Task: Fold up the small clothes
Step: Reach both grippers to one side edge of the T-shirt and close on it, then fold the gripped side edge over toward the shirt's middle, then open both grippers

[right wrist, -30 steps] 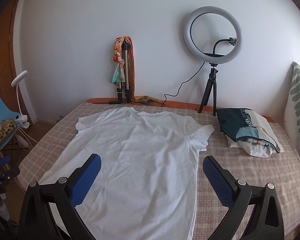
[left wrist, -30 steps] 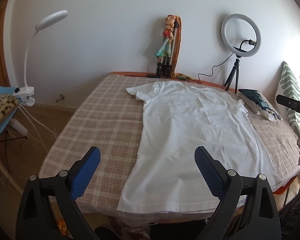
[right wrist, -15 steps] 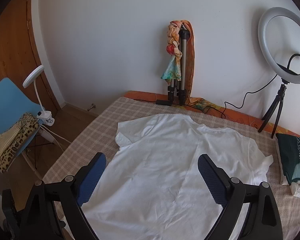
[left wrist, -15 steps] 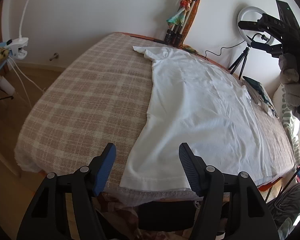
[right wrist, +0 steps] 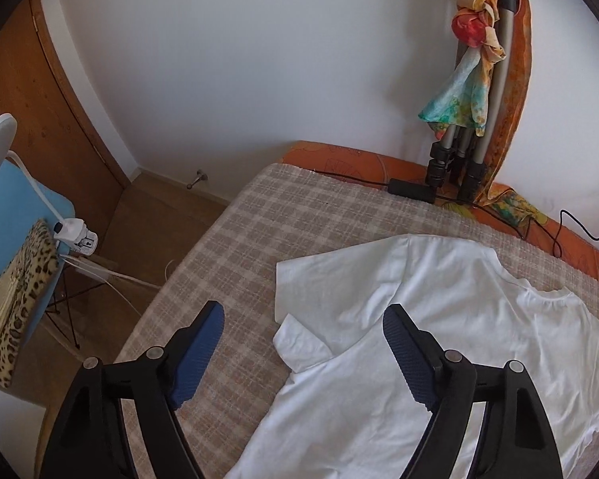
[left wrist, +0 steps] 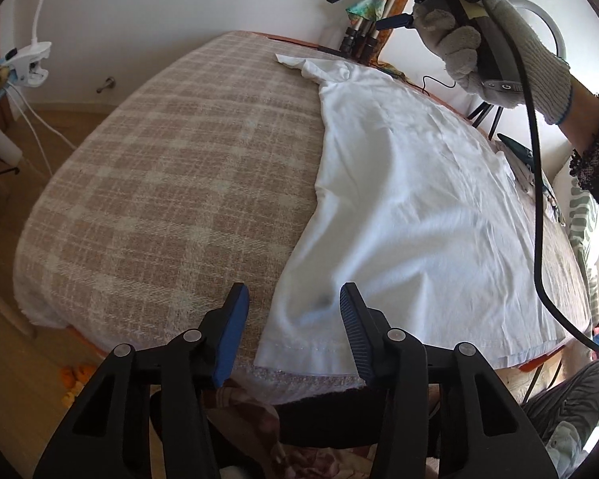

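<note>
A white T-shirt (left wrist: 399, 199) lies spread flat on the plaid bed cover (left wrist: 179, 159), collar toward the wall. My left gripper (left wrist: 293, 295) hovers low over the shirt's near left hem corner. Its jaws are closing; the corner lies between the blue fingers, and the pads are not pressing on it. My right gripper (right wrist: 303, 315) hangs over the shirt's left sleeve (right wrist: 299, 343), which is partly turned over itself. Its jaws are also closing, with nothing gripped. A gloved hand (left wrist: 499, 40) holds that gripper in the left wrist view.
A tripod draped with a colourful scarf (right wrist: 471, 111) stands at the wall beyond the collar, with a black cable (right wrist: 411, 191) at its foot. Folded clothes (left wrist: 519, 151) lie at the bed's right. A blue chair with leopard cloth (right wrist: 20, 279) and a clip lamp (left wrist: 28, 64) stand left of the bed.
My left gripper sank toward the hem corner and its jaws narrowed. My right gripper swung left across the shirt to the left sleeve, its jaws narrowing a little.
</note>
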`<move>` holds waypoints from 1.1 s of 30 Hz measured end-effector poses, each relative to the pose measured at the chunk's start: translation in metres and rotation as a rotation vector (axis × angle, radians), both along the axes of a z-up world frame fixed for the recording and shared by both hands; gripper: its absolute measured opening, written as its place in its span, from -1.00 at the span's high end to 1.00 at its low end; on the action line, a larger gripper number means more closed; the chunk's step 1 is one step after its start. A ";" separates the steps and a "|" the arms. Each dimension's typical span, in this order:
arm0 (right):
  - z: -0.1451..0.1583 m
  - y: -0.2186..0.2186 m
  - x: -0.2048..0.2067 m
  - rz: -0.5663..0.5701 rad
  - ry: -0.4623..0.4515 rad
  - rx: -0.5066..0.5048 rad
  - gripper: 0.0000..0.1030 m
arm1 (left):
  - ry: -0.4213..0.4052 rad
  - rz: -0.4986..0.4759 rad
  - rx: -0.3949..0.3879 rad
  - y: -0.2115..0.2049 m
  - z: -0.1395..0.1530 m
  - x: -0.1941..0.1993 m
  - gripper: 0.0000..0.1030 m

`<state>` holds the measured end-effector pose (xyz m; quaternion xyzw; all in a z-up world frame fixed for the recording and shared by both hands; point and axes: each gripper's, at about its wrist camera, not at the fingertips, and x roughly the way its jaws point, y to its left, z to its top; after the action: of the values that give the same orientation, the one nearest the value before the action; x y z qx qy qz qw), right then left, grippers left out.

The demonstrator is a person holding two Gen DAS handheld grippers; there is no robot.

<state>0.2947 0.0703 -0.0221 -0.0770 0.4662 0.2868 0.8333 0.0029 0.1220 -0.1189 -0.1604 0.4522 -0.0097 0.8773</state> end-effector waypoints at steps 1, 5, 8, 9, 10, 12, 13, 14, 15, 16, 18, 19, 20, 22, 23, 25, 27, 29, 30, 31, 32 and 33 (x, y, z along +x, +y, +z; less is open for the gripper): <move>-0.009 0.008 0.006 0.000 0.012 -0.008 -0.56 | -0.001 -0.001 -0.006 0.000 0.000 0.000 0.13; -0.044 0.035 0.030 -0.011 0.068 -0.035 -0.45 | -0.003 0.003 -0.031 0.002 0.000 0.001 0.13; -0.068 0.050 0.047 -0.021 0.114 -0.035 -0.39 | -0.006 -0.002 -0.050 0.003 0.000 0.003 0.13; -0.074 0.055 0.052 -0.024 0.130 -0.037 -0.36 | -0.008 -0.003 -0.056 0.003 0.000 0.003 0.13; -0.079 0.060 0.054 -0.023 0.140 -0.038 -0.36 | -0.009 -0.005 -0.059 0.003 0.000 0.004 0.15; -0.086 0.069 0.056 -0.012 0.134 -0.060 -0.36 | -0.010 -0.009 -0.053 0.002 0.000 0.006 0.32; -0.089 0.073 0.057 -0.006 0.125 -0.076 -0.36 | -0.010 -0.011 -0.052 0.002 0.000 0.006 0.36; -0.091 0.077 0.057 0.001 0.120 -0.090 -0.36 | -0.010 -0.013 -0.056 0.002 -0.001 0.007 0.39; -0.093 0.080 0.058 0.003 0.116 -0.104 -0.34 | -0.012 -0.014 -0.059 0.002 -0.001 0.007 0.39; -0.096 0.083 0.061 0.004 0.115 -0.115 -0.33 | -0.012 -0.013 -0.065 0.002 -0.001 0.007 0.41; -0.101 0.087 0.064 0.007 0.117 -0.142 -0.24 | -0.012 -0.009 -0.089 0.006 -0.001 0.007 0.57; -0.104 0.089 0.064 0.010 0.119 -0.165 -0.21 | -0.007 -0.008 -0.113 0.008 -0.003 0.008 0.65; -0.107 0.091 0.064 0.015 0.120 -0.188 -0.20 | -0.004 -0.004 -0.137 0.010 -0.004 0.008 0.74; -0.109 0.094 0.061 0.032 0.084 -0.234 -0.11 | -0.003 -0.002 -0.165 0.014 -0.006 0.009 0.80; -0.109 0.096 0.060 0.034 0.070 -0.260 0.03 | -0.002 -0.002 -0.163 0.013 -0.006 0.009 0.85; -0.109 0.096 0.060 0.032 0.052 -0.292 0.28 | -0.003 -0.008 -0.172 0.012 -0.006 0.008 0.90; -0.108 0.093 0.061 0.032 0.047 -0.295 0.70 | -0.005 -0.010 -0.185 0.012 -0.006 0.006 0.92; -0.107 0.089 0.063 0.025 0.041 -0.294 0.84 | -0.012 -0.006 -0.213 0.015 -0.004 0.003 0.93; -0.104 0.083 0.064 0.022 0.043 -0.279 0.89 | -0.017 -0.004 -0.225 0.017 -0.003 0.002 0.93; -0.102 0.078 0.065 0.013 0.042 -0.270 0.90 | -0.024 -0.001 -0.226 0.016 -0.002 0.004 0.93; -0.100 0.073 0.067 -0.001 0.037 -0.263 0.91 | -0.033 0.000 -0.220 0.017 0.000 0.002 0.94; -0.097 0.067 0.071 -0.012 0.034 -0.250 0.92 | -0.042 0.000 -0.216 0.017 0.002 0.001 0.94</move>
<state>0.3653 0.1378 -0.1194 -0.1725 0.5128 0.2229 0.8109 0.0039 0.1388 -0.1168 -0.2536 0.4301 -0.0619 0.8642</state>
